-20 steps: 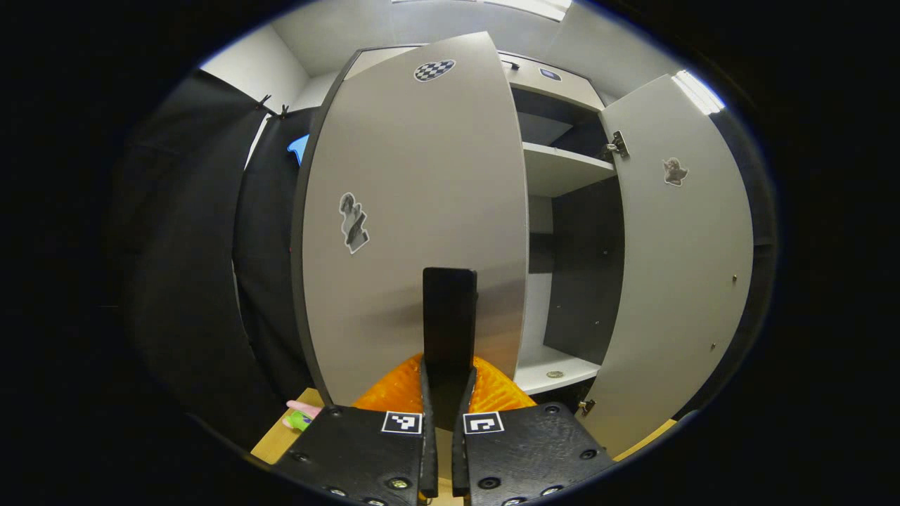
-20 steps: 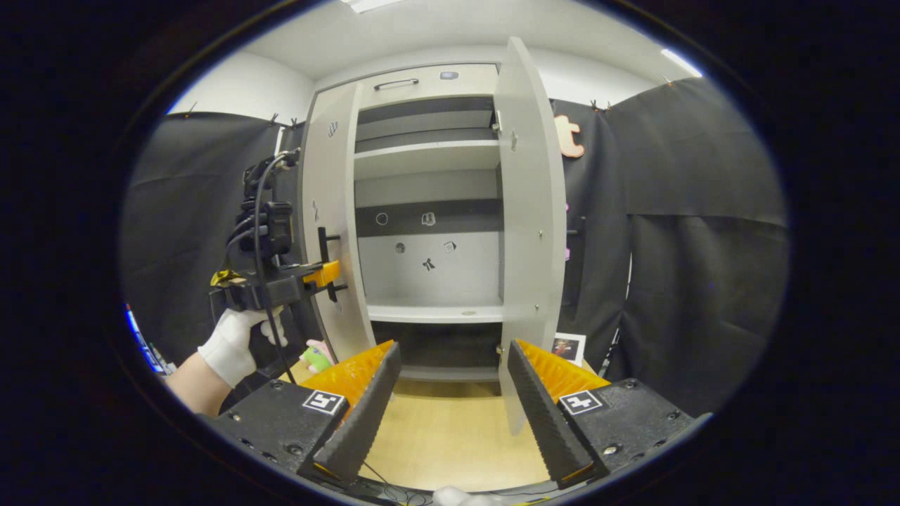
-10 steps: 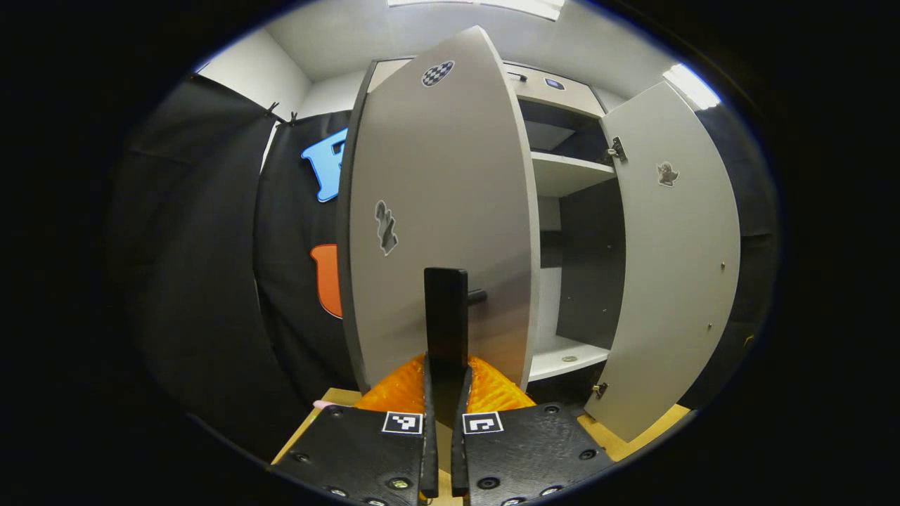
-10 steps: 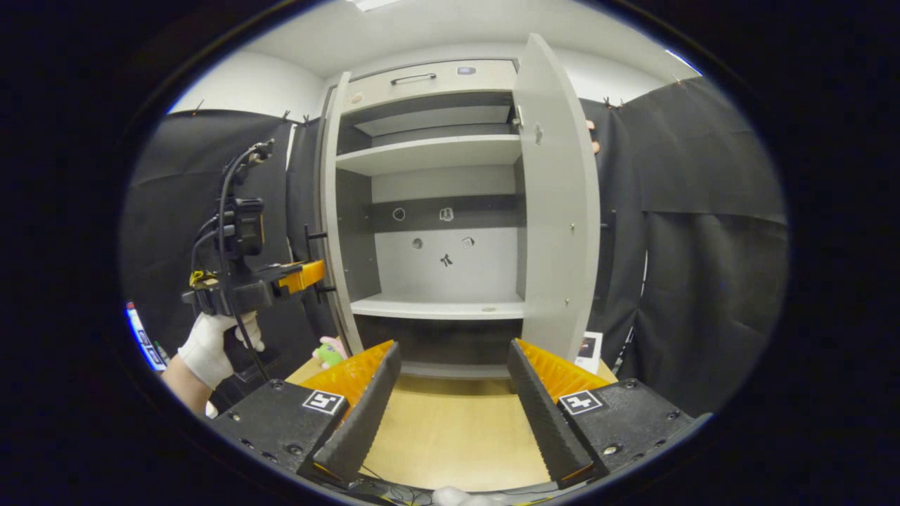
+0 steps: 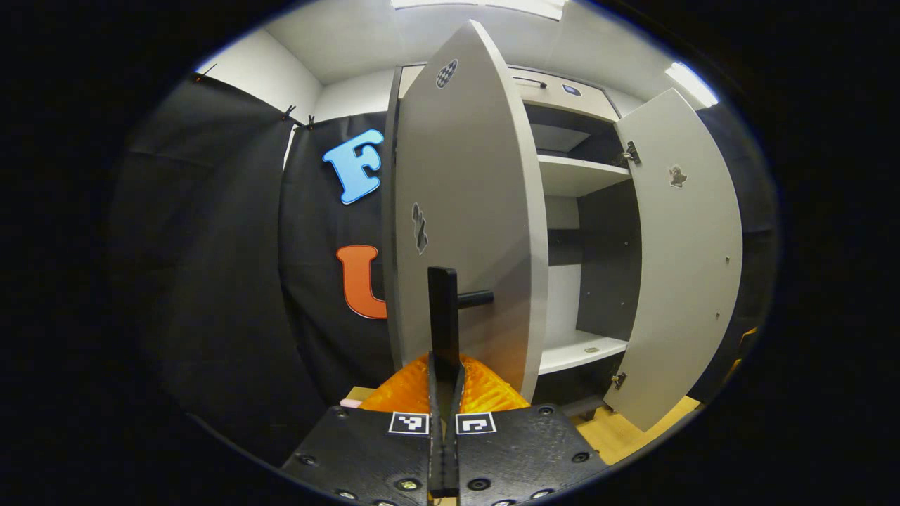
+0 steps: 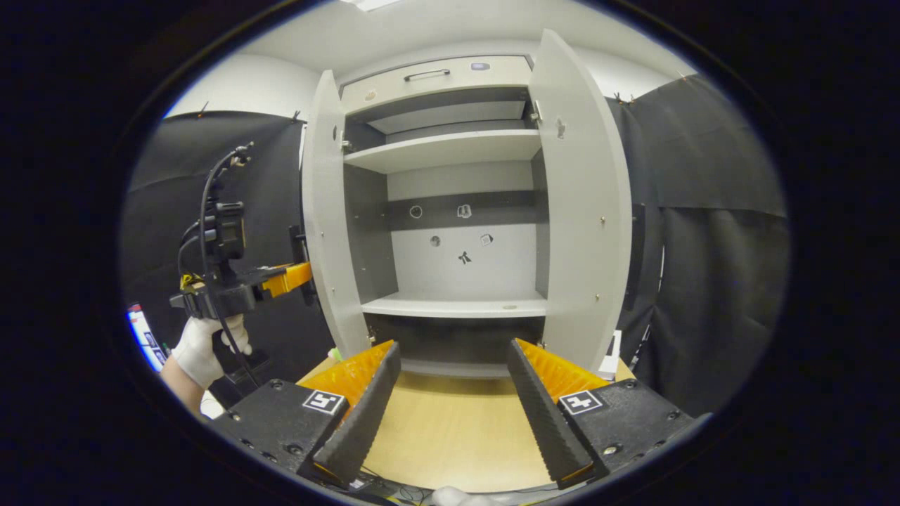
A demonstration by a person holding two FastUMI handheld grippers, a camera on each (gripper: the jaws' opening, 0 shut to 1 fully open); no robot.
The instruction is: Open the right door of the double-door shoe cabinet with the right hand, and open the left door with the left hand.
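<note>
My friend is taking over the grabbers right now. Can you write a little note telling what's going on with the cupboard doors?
Left gripper: shut on the left door's handle, door swung wide open; the gloved hand holds it from the side.
Right gripper: open, holding nothing, hanging in front of the cabinet above the wooden floor.
Right door: open, nobody touching it.
Done: both doors are open, shelves show.
Left: probably just let go of the left handle and back away.

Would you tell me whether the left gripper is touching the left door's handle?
Touching: the left gripper view shows the left gripper closed on the handle of the left door.
</note>
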